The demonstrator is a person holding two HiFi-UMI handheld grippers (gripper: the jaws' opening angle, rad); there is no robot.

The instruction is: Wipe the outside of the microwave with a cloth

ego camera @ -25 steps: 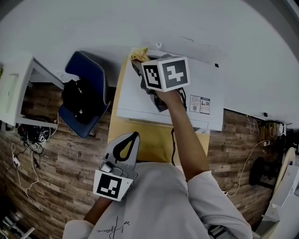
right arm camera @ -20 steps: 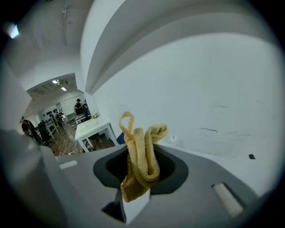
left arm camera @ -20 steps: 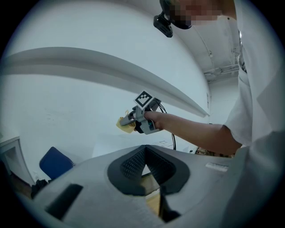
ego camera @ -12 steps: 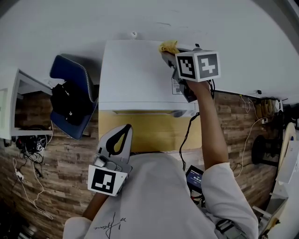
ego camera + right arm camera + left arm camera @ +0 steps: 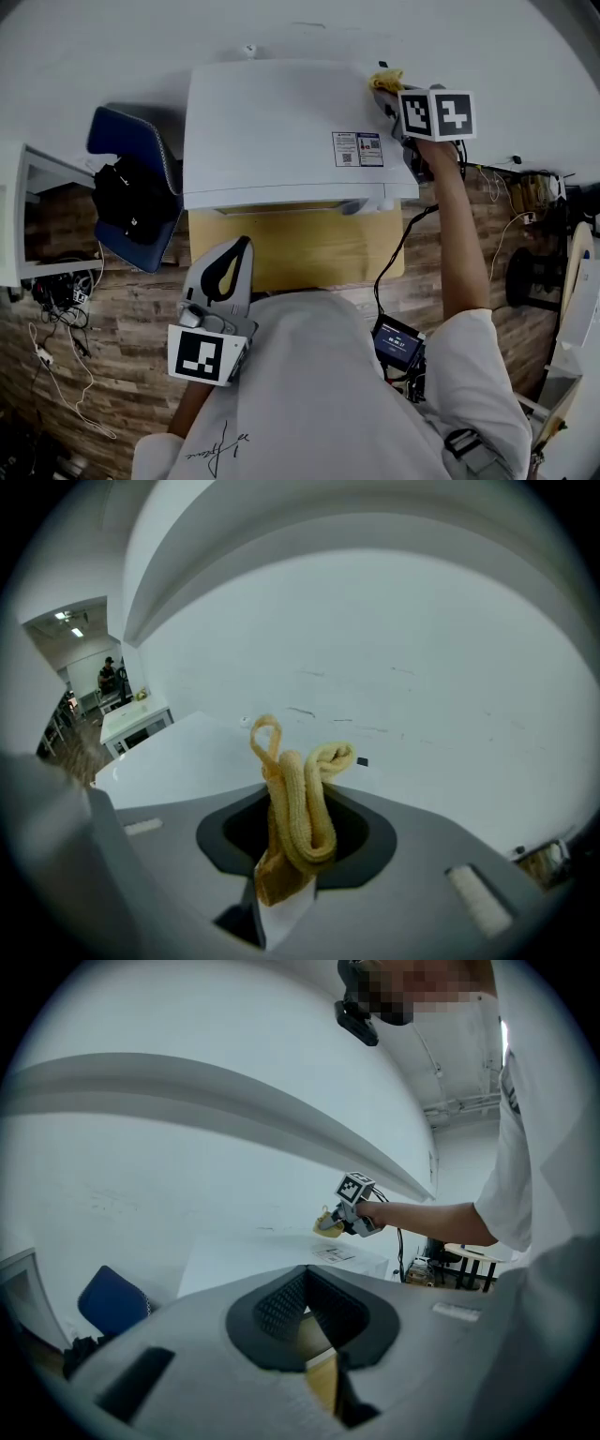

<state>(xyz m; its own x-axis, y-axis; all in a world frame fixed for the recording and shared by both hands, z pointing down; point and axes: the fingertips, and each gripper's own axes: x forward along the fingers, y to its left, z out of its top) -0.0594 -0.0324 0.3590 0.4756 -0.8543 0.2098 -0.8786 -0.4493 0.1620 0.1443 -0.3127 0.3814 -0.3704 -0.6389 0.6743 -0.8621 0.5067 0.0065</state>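
Note:
A white microwave (image 5: 272, 131) stands on a yellow table (image 5: 298, 251) against the wall, its flat top facing me. My right gripper (image 5: 386, 90) is at the top's far right corner, shut on a folded yellow cloth (image 5: 387, 79) that rests on that corner. In the right gripper view the cloth (image 5: 297, 810) bunches up between the jaws, with the microwave top (image 5: 178, 761) stretching off to the left. My left gripper (image 5: 234, 251) hangs low in front of the table, shut and holding nothing. From the left gripper view the microwave (image 5: 272, 1255) and the cloth (image 5: 328, 1226) show far off.
A blue chair (image 5: 136, 192) with a black bag on it stands left of the microwave. A white cabinet (image 5: 23, 211) is at the far left. Cables (image 5: 56, 347) lie on the wooden floor. A black cable (image 5: 394, 253) hangs from the right arm to a small device (image 5: 398, 345).
My right gripper has swept the cloth from the top's far left corner across to its far right corner. The left gripper has stayed low by my body.

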